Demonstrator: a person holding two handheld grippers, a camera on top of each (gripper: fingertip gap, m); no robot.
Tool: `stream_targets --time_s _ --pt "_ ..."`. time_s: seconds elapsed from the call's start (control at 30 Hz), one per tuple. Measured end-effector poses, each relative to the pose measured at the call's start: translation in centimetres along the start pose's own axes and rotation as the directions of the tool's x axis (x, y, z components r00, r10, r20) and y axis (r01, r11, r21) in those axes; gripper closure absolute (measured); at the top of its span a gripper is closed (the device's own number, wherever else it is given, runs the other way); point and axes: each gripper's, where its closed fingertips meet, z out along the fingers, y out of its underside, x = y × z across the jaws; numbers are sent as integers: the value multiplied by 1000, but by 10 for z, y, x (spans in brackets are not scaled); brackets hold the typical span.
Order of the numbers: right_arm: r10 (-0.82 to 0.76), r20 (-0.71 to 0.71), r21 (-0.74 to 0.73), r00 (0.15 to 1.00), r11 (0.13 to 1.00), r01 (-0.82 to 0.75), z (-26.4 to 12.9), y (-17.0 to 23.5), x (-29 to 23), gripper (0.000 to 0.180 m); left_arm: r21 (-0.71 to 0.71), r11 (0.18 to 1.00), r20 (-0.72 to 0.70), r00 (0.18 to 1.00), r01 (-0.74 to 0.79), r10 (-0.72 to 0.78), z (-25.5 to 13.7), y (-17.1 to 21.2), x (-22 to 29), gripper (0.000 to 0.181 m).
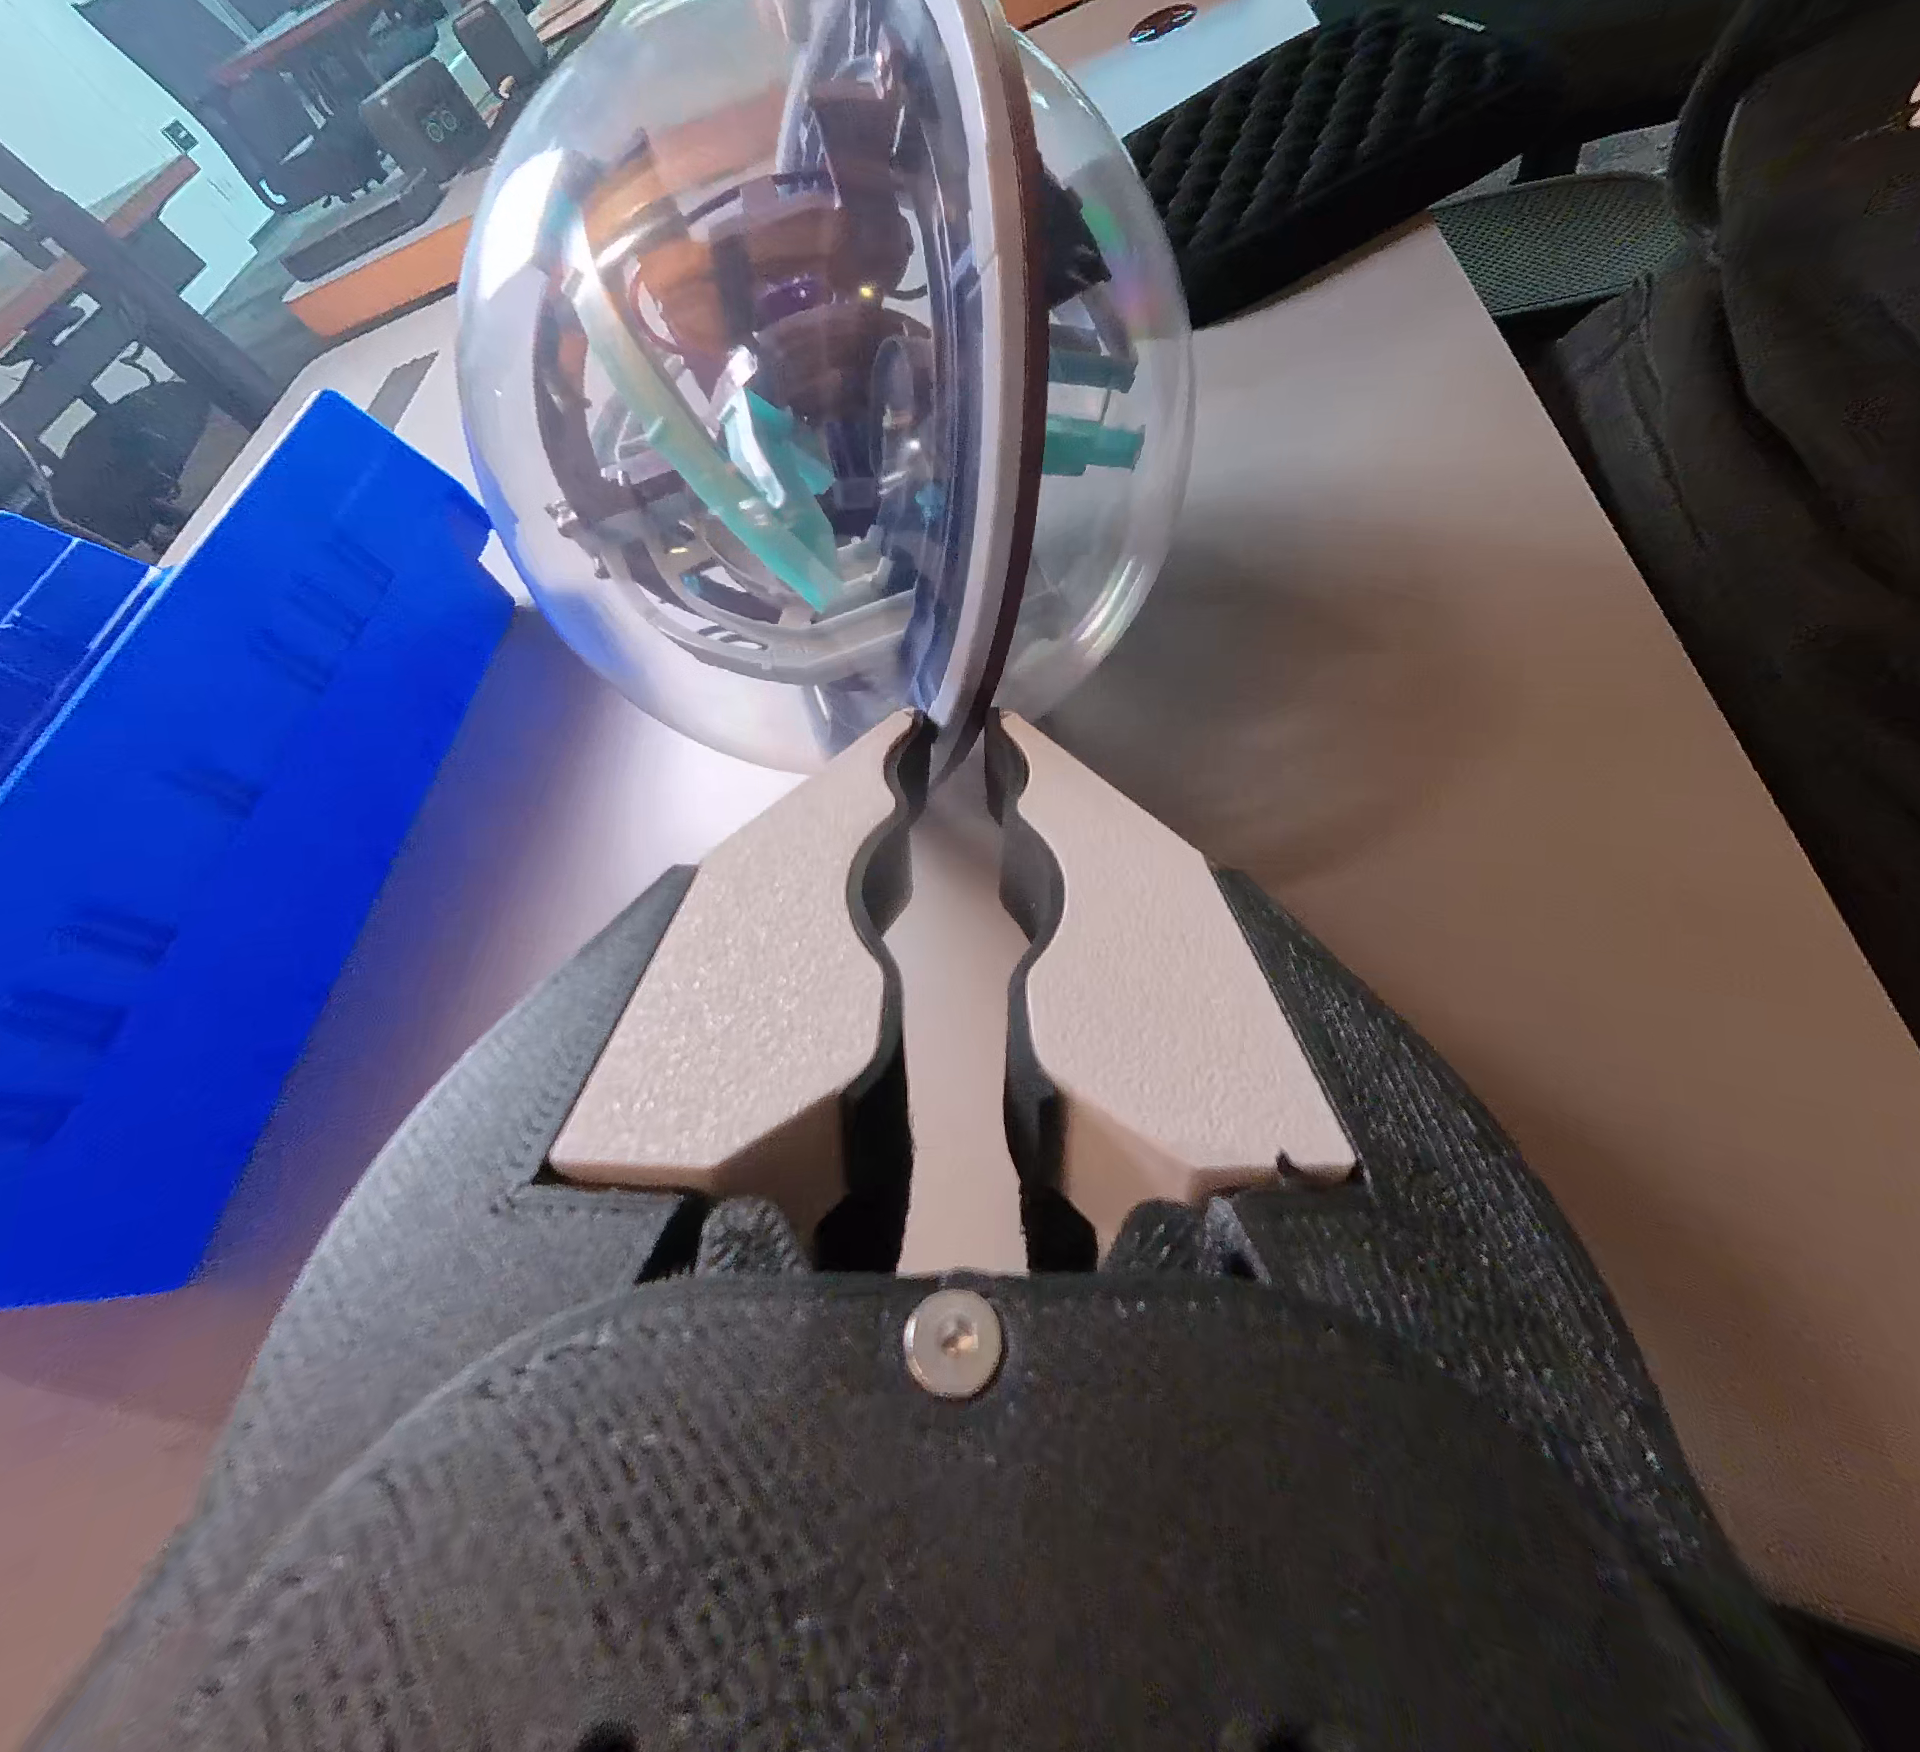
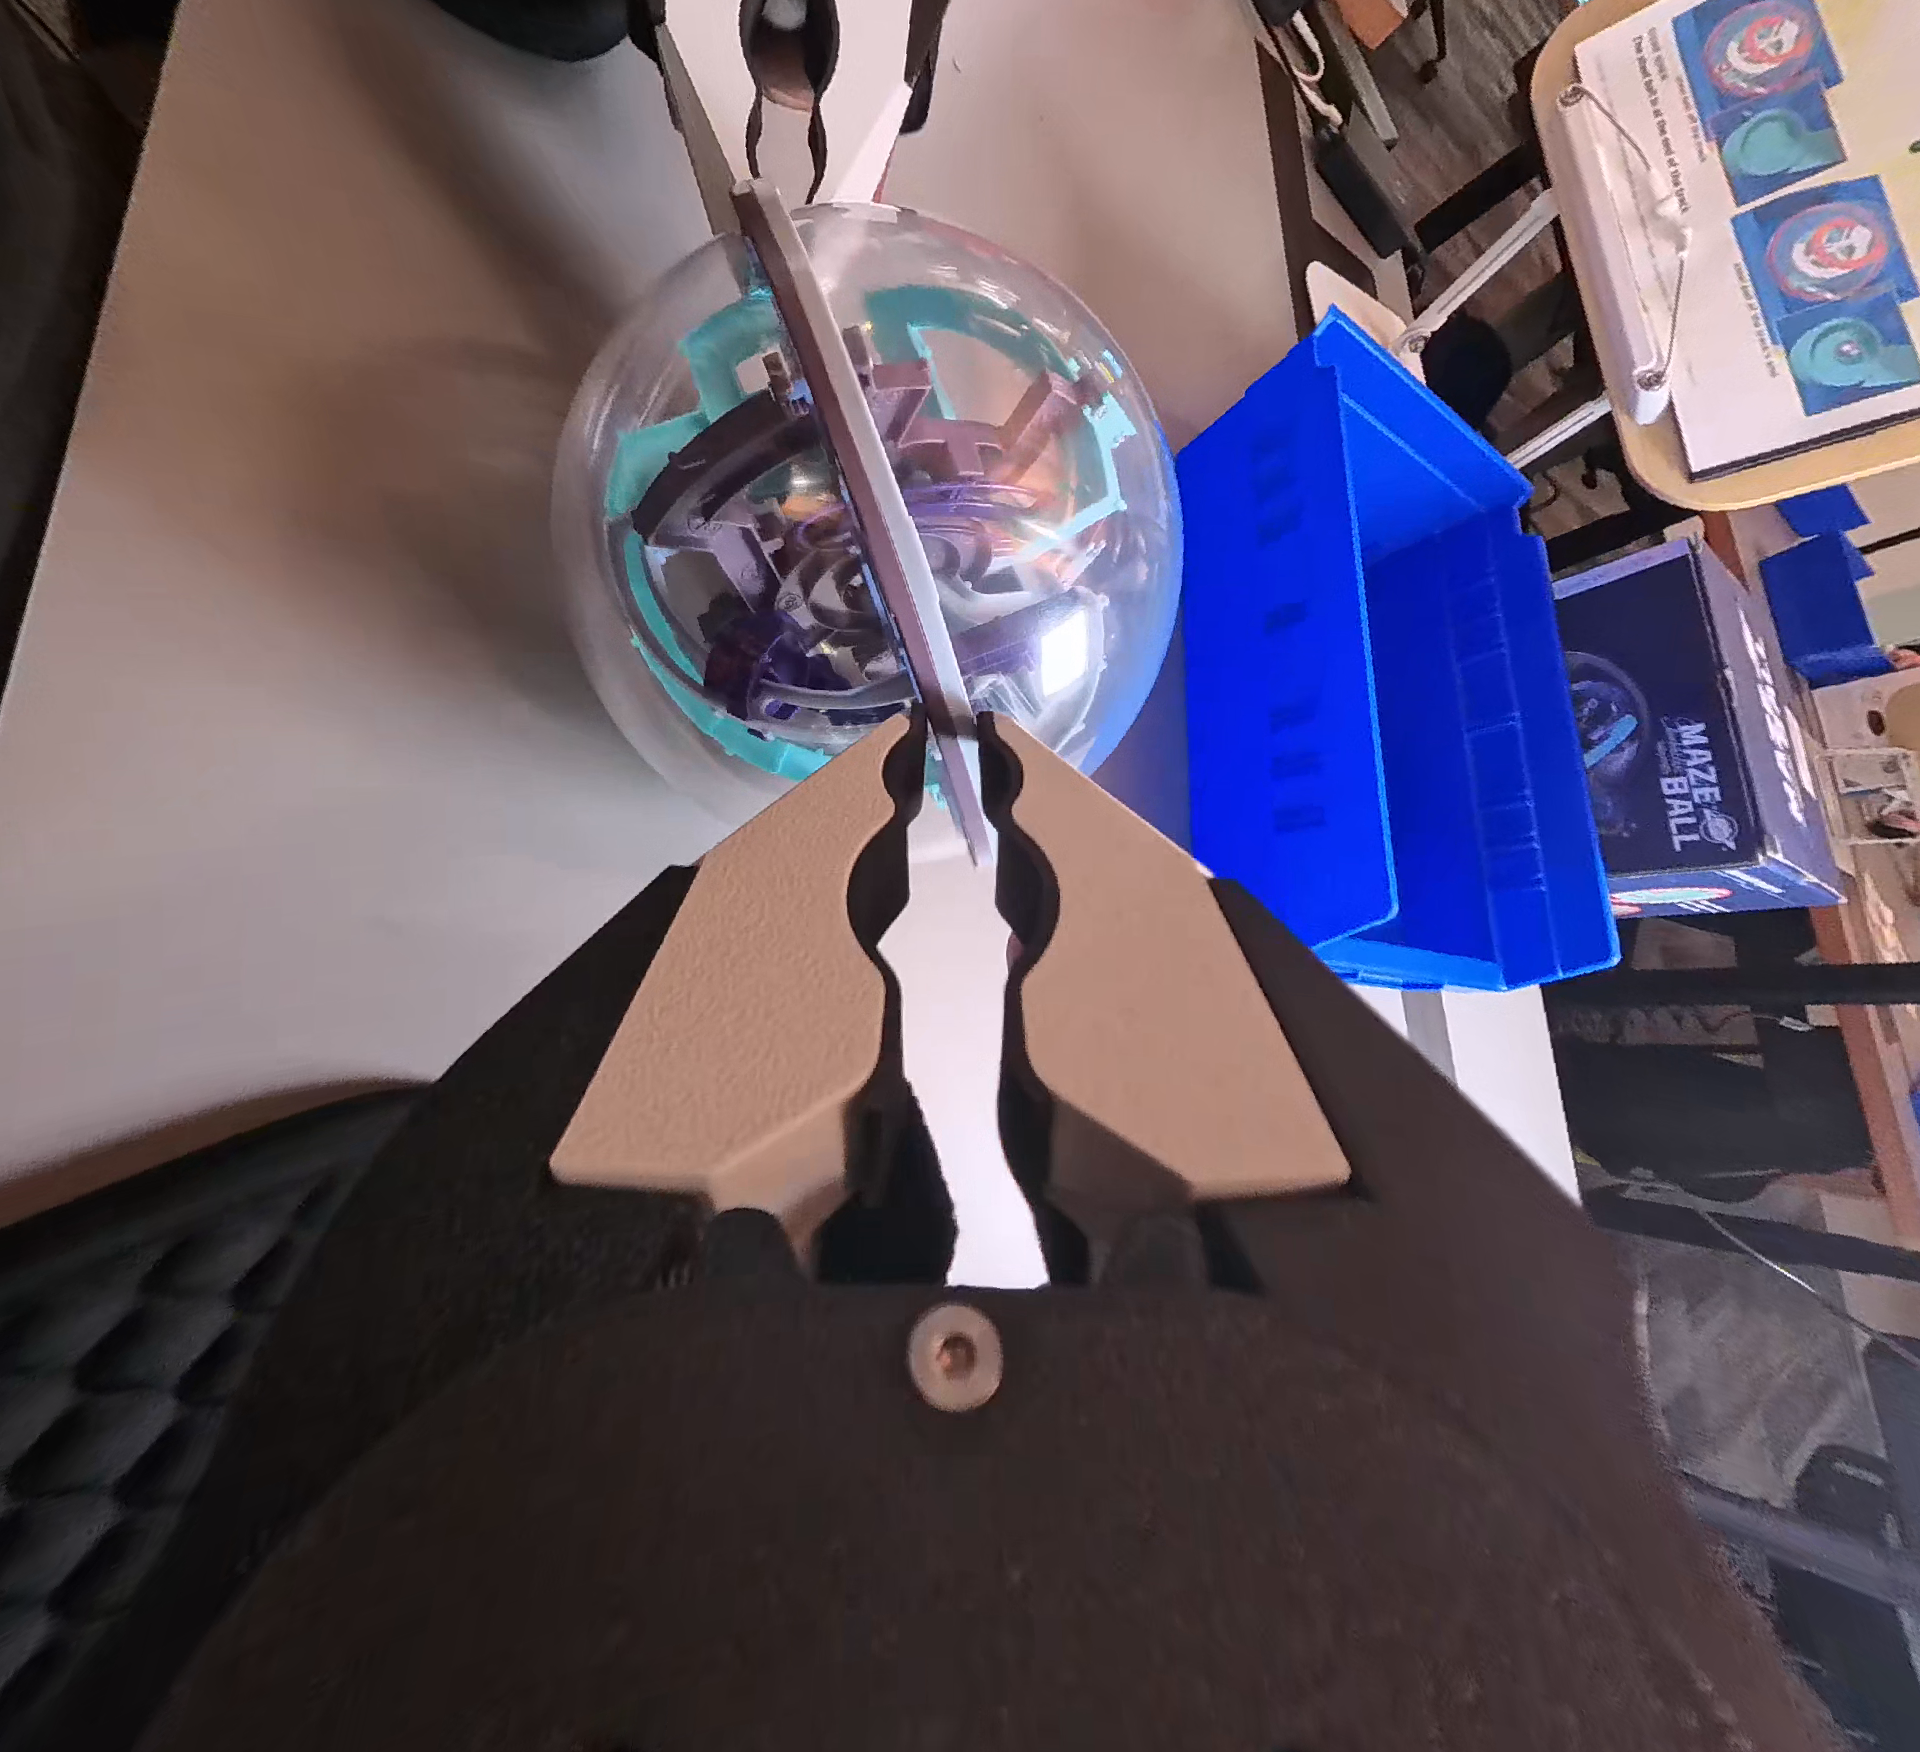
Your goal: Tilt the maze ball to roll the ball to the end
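Both grippers pinch the flat rim that rings the maze ball point(image 1: 821, 331), one from each side. Left gripper point(image 1: 956, 720) has its jaws nearly closed on the rim's near edge, and right gripper point(image 2: 948, 726) does the same on the opposite edge; in the right wrist view the left one shows at the far side of the sphere, its tips on the rim there. Each grip takes only a thin strip of the rim point(image 2: 831, 414), right at the fingertips, so the hold is probably shallow.

To tilt well, I would turn both wrists together about the line joining the two grips, slowly and by small angles, so the little ball inside creeps along its track and does not jump a wall. Keep the squeeze even: if one side eases, the rim could pivot or slip out of the tips. Pulling the hands apart or pushing them together would likely strain or pop the rim.

Held above the pale table point(image 1: 1403, 663), the sphere seems not to rest on it, though I cannot be sure. It sits just beside a blue bin point(image 2: 1382, 622). Its shell is clear plastic in two halves joined at the rim, which now stands on edge. Inside are teal, brown, purple and grey tracks. I cannot make out the small rolling ball, so how far it has got is unclear.
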Motion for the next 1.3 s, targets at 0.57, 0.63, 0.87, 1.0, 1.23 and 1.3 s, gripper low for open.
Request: stream_targets --time_s 0.57,0.63,0.87,1.0,1.23,1.3 --pt "-71 -38 15 997 997 71 -5 4 -7 172 79 993 -230 971 84 -64 -8 -14 28 153" --pt "-96 -28 12 995 995 96 -5 5 -8 172 75 979 -383 912 188 -146 -21 -21 34 147" --pt "-175 -8 33 985 984 175 -1 5 -5 173 130 921 -345 888 367 -305 -11 -30 -56 91" --pt "-207 -4 44 978 977 207 2 5 -3 173 65 869 -538 750 491 -384 21 -38 -61 55" --pt "-140 -51 56 989 988 143 8 19 6 170 21 883 -535 751 469 -387 36 -40 -41 46" --pt "-102 -92 57 990 993 108 13 24 15 170 14 890 -469 789 455 -396 34 -38 -38 47"
